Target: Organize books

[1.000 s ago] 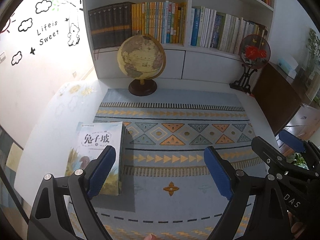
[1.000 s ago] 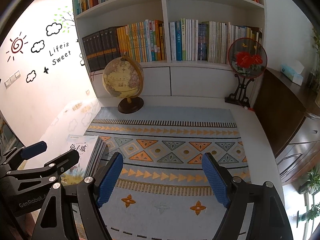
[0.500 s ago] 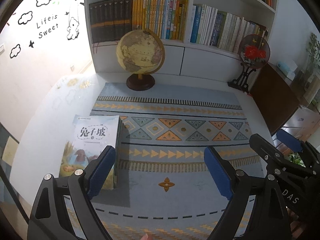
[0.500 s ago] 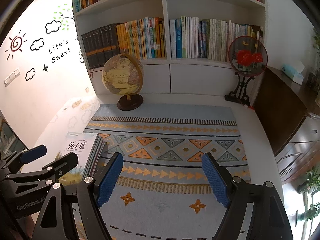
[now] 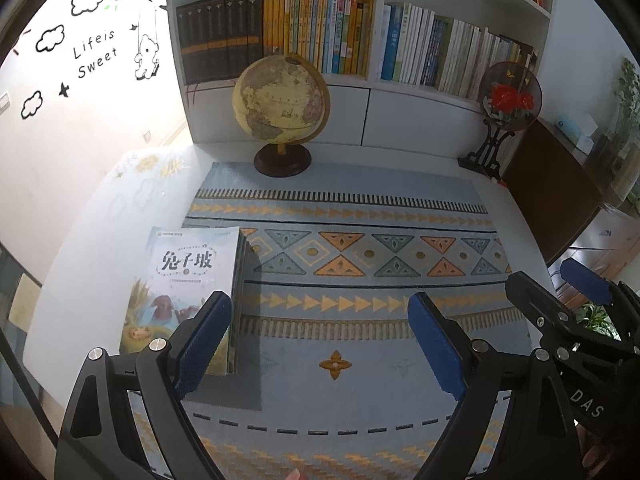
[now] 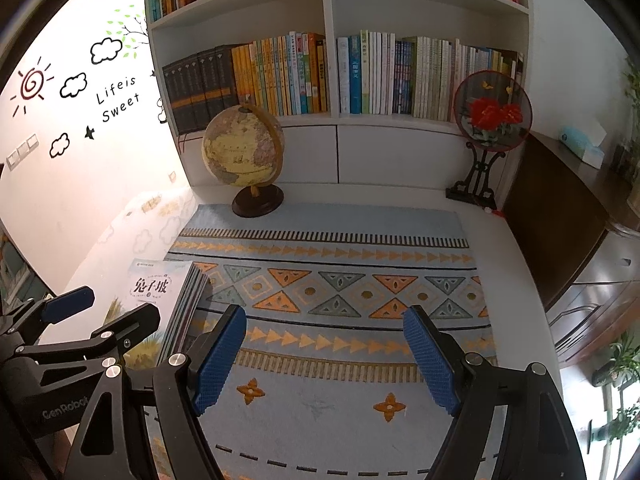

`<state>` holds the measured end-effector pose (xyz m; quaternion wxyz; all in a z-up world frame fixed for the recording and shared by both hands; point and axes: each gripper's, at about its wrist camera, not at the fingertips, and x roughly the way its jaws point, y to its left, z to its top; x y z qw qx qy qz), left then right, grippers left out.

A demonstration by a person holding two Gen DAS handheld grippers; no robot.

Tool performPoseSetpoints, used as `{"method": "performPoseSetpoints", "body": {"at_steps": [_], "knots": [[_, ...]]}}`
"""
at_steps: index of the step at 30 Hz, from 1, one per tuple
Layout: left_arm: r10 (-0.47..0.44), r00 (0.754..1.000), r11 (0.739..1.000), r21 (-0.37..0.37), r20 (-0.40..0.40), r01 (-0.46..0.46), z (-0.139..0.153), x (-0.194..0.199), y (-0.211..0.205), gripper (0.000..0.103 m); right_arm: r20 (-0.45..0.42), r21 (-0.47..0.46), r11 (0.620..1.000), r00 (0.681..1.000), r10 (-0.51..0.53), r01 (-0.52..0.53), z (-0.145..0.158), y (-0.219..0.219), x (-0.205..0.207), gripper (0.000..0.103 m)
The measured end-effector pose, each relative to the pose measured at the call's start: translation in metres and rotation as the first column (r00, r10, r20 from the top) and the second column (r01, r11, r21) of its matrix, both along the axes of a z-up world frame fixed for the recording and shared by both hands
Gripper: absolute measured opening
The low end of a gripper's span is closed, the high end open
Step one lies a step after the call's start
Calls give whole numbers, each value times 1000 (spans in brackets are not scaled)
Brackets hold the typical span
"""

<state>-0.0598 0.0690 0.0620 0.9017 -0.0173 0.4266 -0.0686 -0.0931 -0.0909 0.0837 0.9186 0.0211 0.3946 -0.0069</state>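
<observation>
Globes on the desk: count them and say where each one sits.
1. The globe stands upright on its dark round base at the back edge of the patterned mat, in front of the white bookshelf, left of the red-flower fan ornament. None seems hidden.

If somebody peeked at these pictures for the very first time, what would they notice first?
Probably the big yellow globe standing at the far edge of the patterned mat, right in front of the bookshelf packed with colourful books. Next, the stack of books lying flat at the mat's left edge, and the round red-flower fan on its stand to the right.
</observation>
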Motion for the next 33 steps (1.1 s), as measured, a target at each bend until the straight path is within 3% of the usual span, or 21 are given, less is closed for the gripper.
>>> {"method": "performPoseSetpoints", "body": {"at_steps": [12,33], "knots": [[-42,999,999,-24,-16,42,-5,-1,-2,89,-11,14,1000,1000,-12,12,-1,-4,-5,79],[-68,998,998,2,-4,68,-5,-4,-7,89,-20,19,999,999,-34,34,-1,-6,-12,79]]}}
